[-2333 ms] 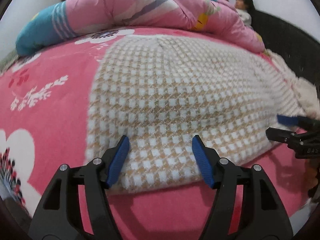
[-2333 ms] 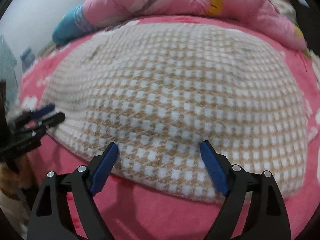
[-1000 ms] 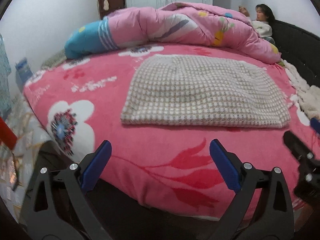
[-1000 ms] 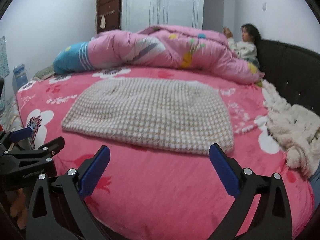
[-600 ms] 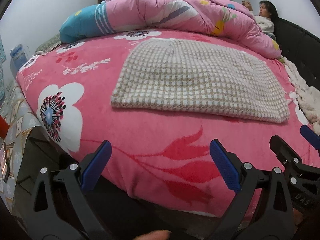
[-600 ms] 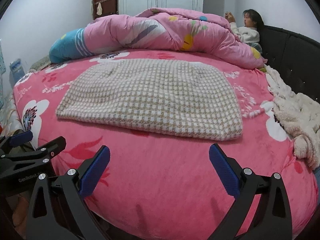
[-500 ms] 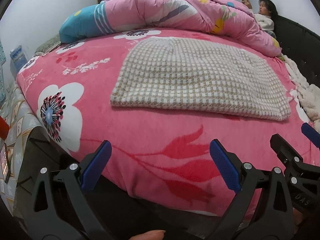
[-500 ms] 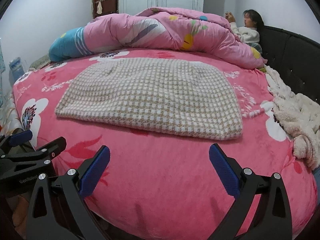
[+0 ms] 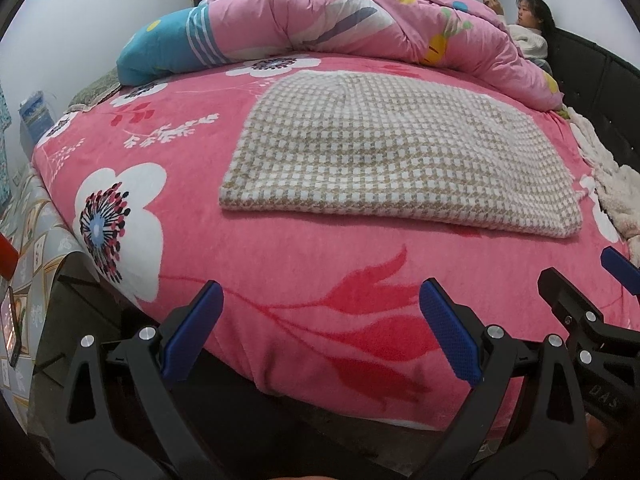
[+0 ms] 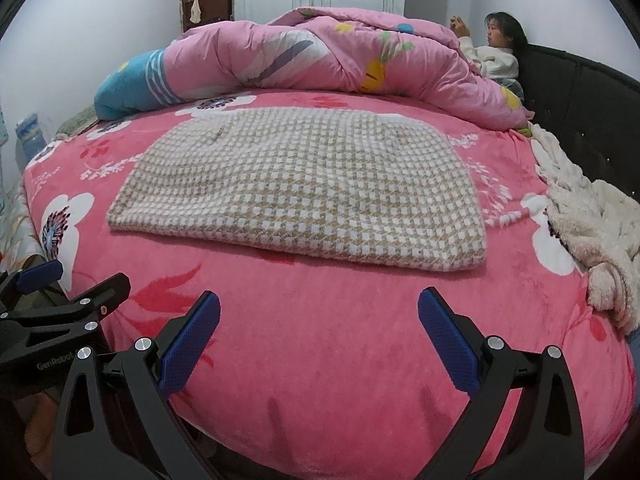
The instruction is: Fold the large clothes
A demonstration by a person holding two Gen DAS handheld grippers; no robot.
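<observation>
A beige and white checked garment (image 9: 384, 152) lies folded into a flat rectangle in the middle of the pink flowered bed (image 9: 280, 264); it also shows in the right wrist view (image 10: 308, 188). My left gripper (image 9: 320, 332) is open and empty, held back over the bed's near edge, well short of the garment. My right gripper (image 10: 320, 336) is open and empty, also near the front edge. The right gripper shows at the right of the left wrist view (image 9: 592, 304), and the left gripper shows at the left of the right wrist view (image 10: 60, 292).
A rolled pink and blue quilt (image 9: 340, 20) lies along the far side of the bed. A person (image 10: 496, 52) sits at the far right against a dark headboard (image 10: 580, 88). A white fluffy blanket (image 10: 588, 216) lies at the right edge. The floor drops away at the left (image 9: 24, 248).
Both grippers have pulled back from the folded garment's near edge to the bed's front edge, open throughout. In the last half second they barely move.
</observation>
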